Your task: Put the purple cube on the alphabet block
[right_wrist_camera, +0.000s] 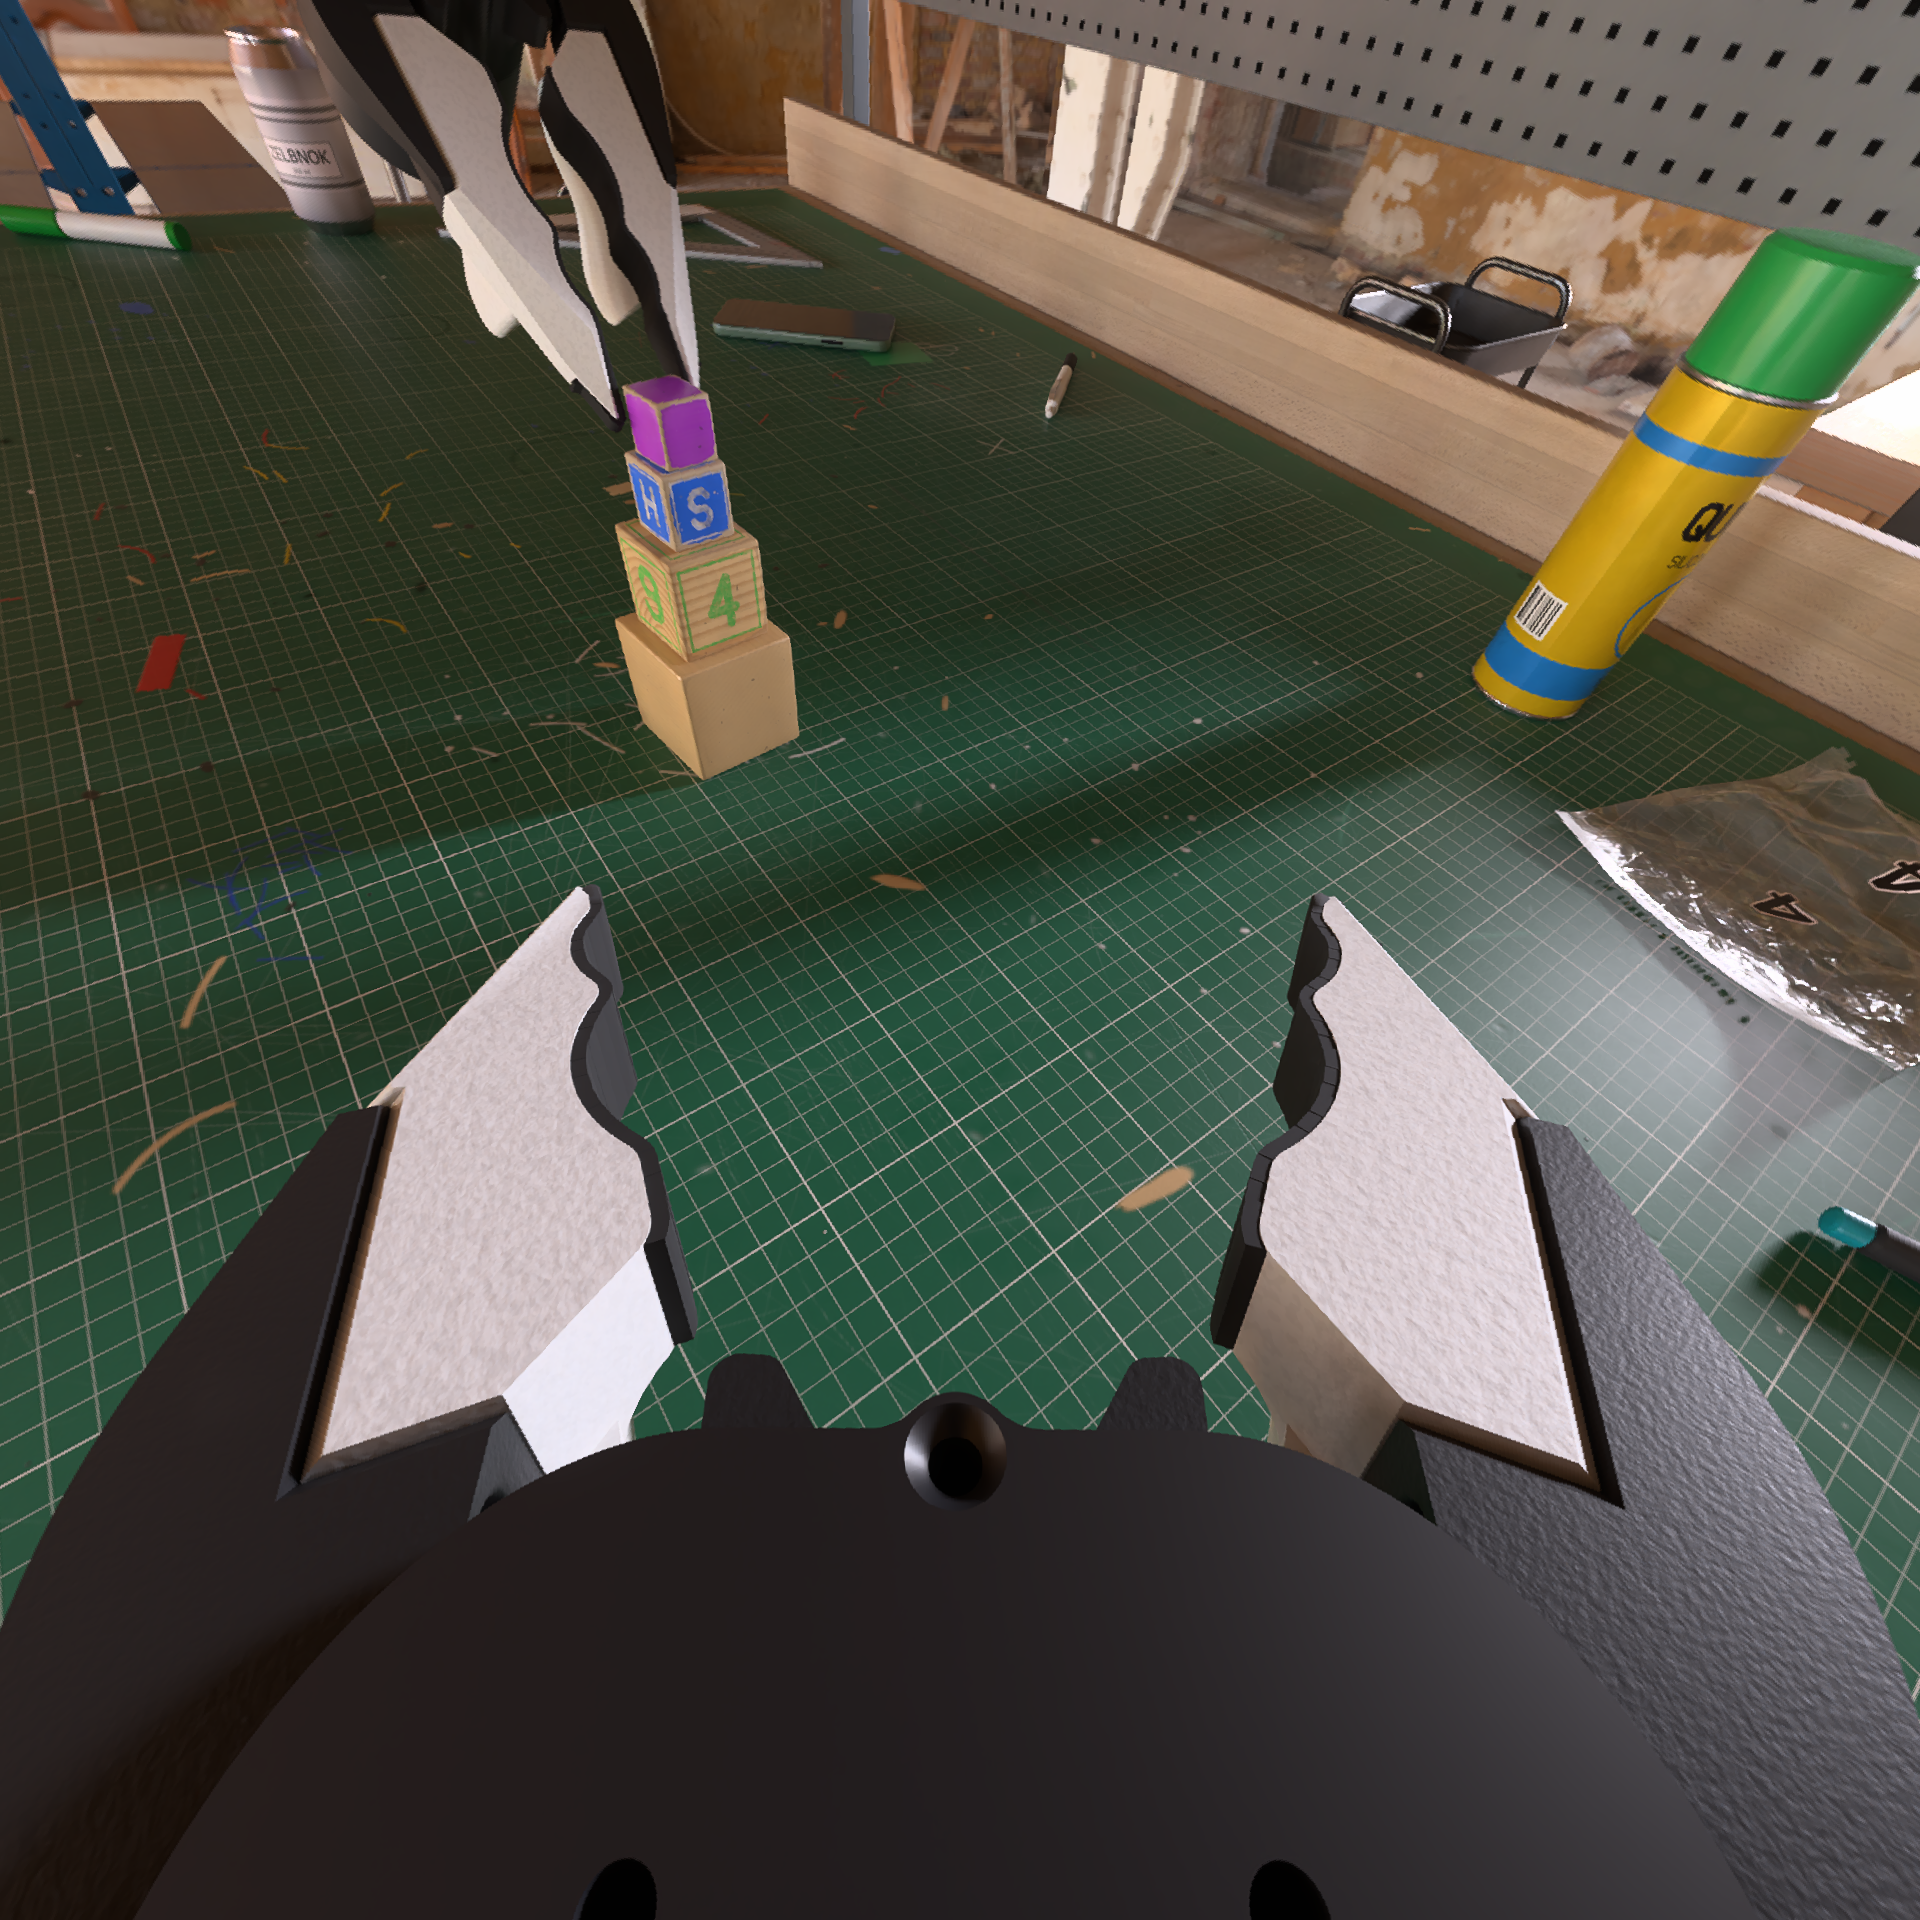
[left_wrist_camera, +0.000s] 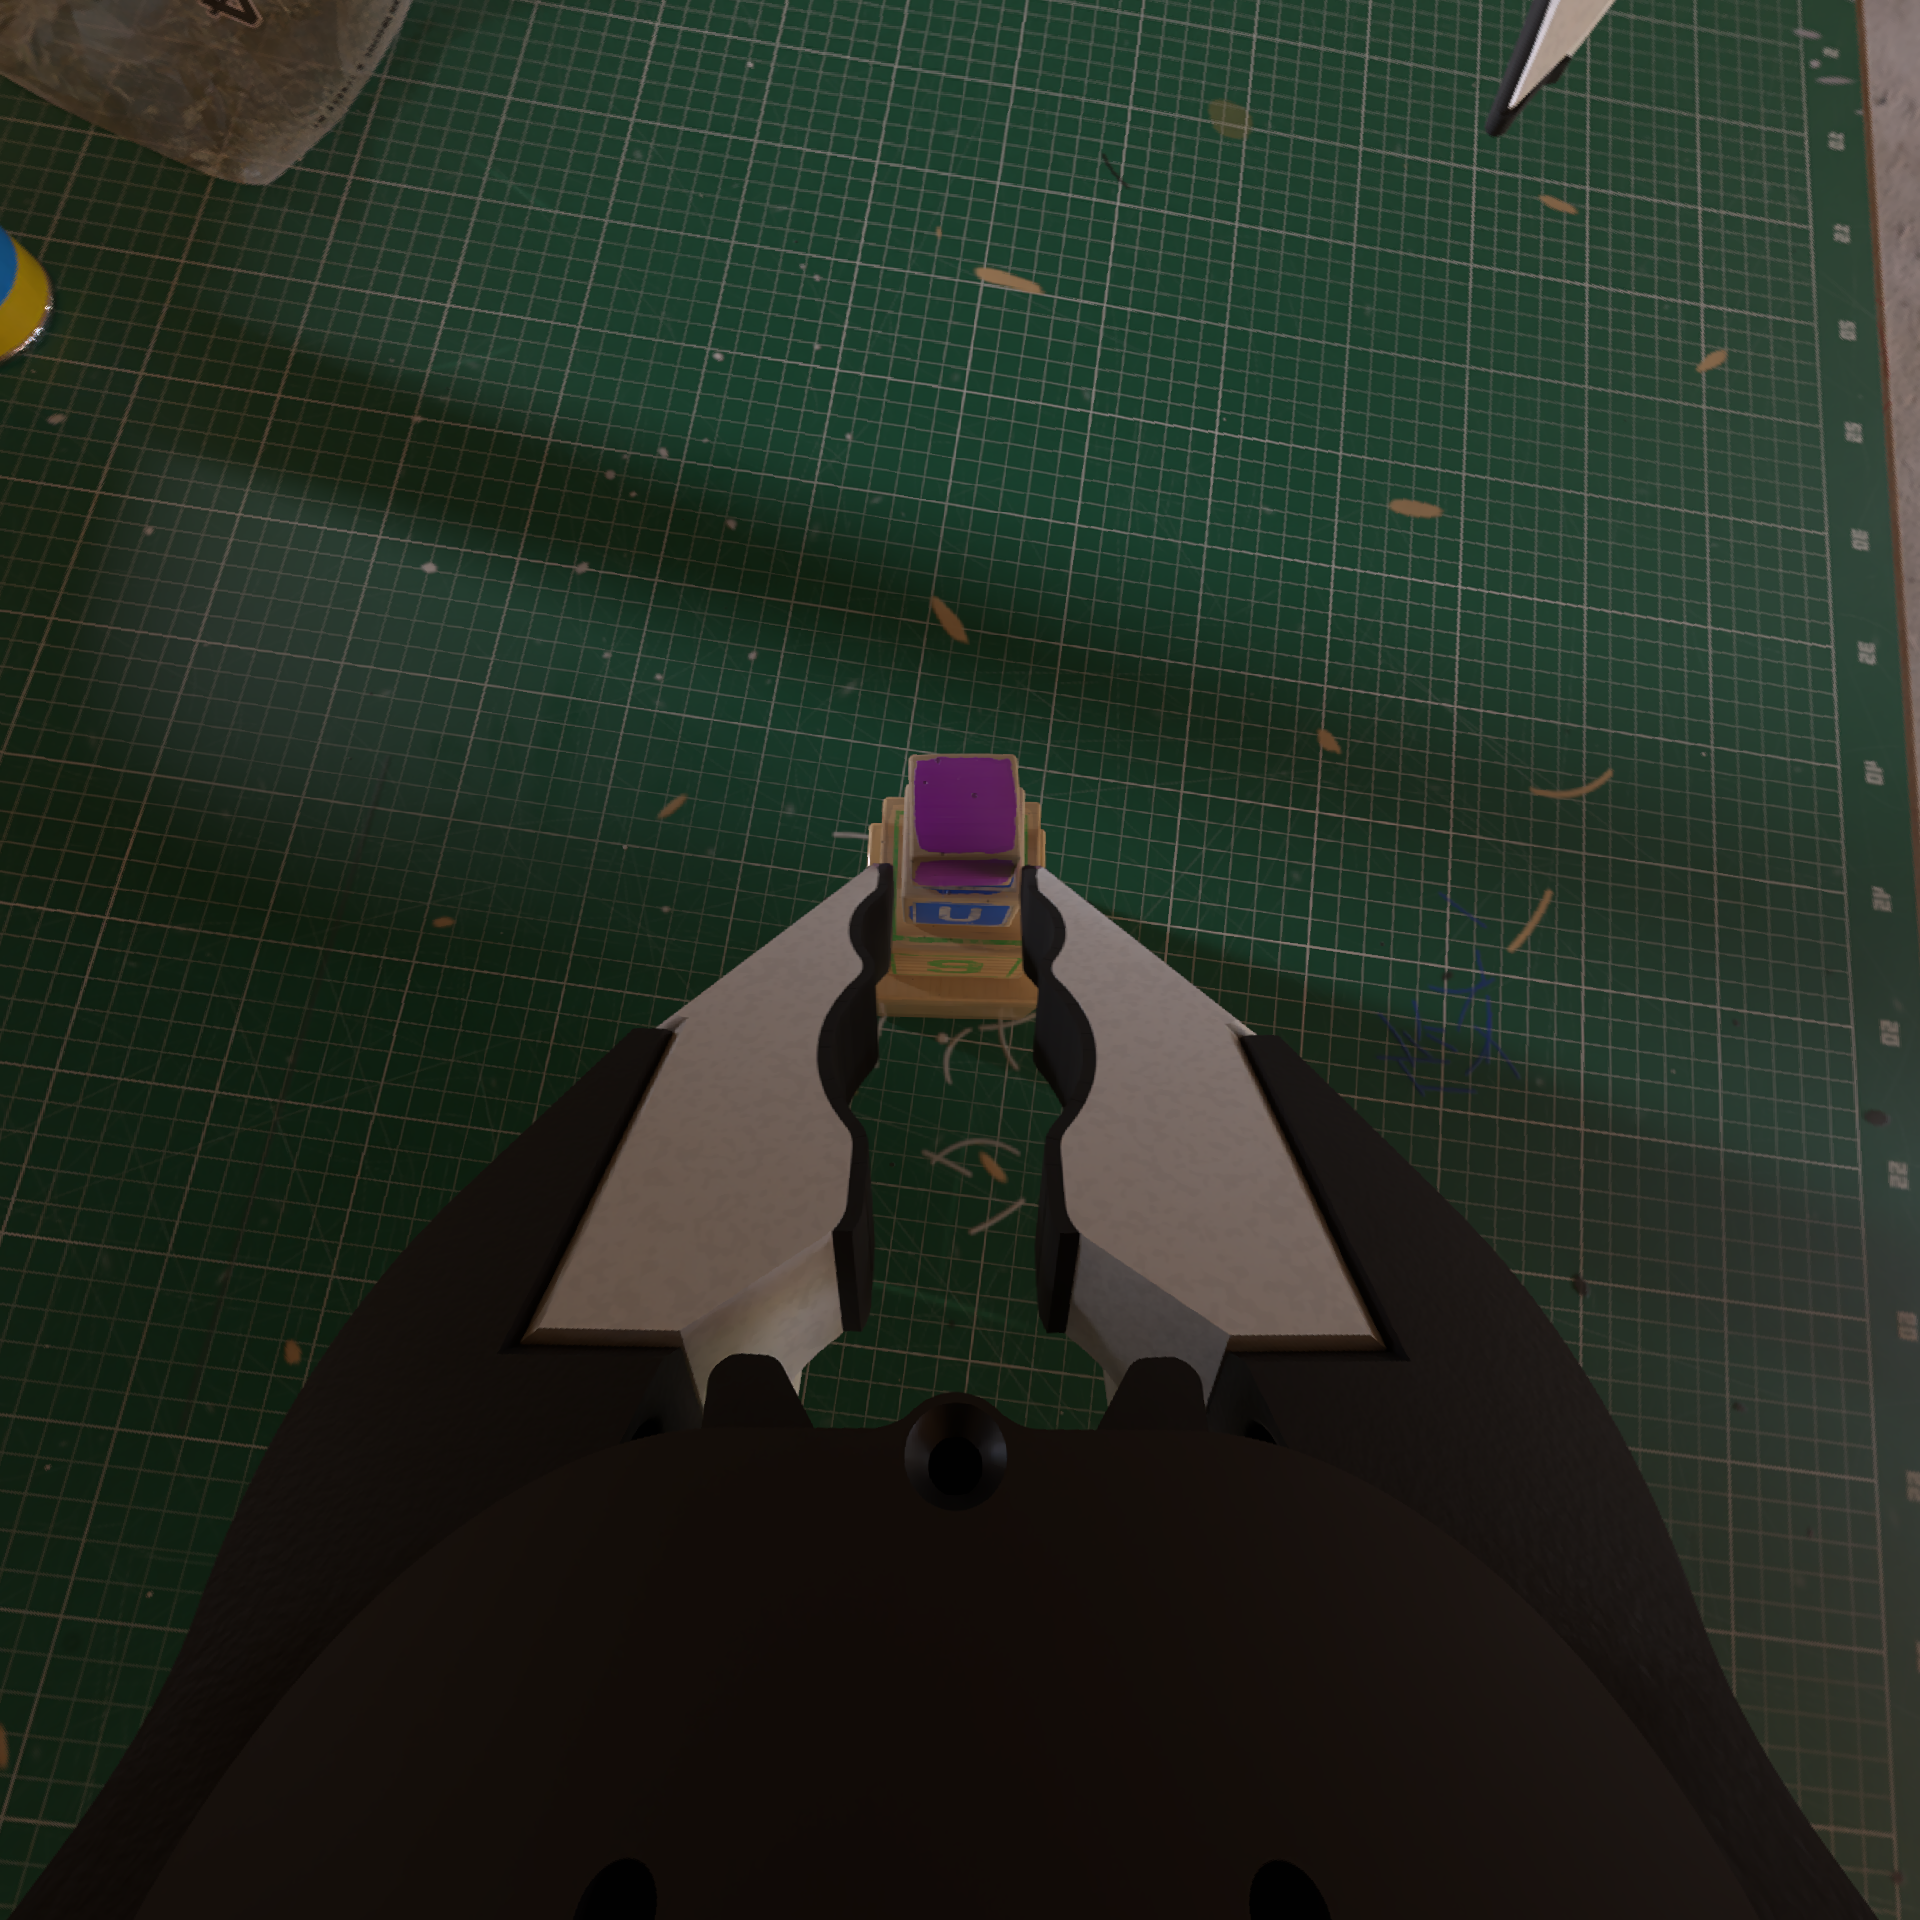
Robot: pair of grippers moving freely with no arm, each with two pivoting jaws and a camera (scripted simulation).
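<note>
Four blocks are stacked mid-counter (right_wrist_camera: 935,935): plain wooden base block (right_wrist_camera: 717,691), green number block (right_wrist_camera: 696,597), blue alphabet block (right_wrist_camera: 681,506), small purple cube (right_wrist_camera: 672,421) topmost, clamped by the left tool (left_wrist_camera: 956,883). Release should be gradual, straight upward. The right tool (right_wrist_camera: 951,925) is held apart, empty.

Blue letters mark the alphabet block (right_wrist_camera: 681,506), green figures the wooden block (right_wrist_camera: 694,597) beneath. At two o'clock, a yellow spray can (right_wrist_camera: 1662,520) bears black lettering and a barcode; at eleven, a grey canister (right_wrist_camera: 301,135) carries a printed label.
</note>
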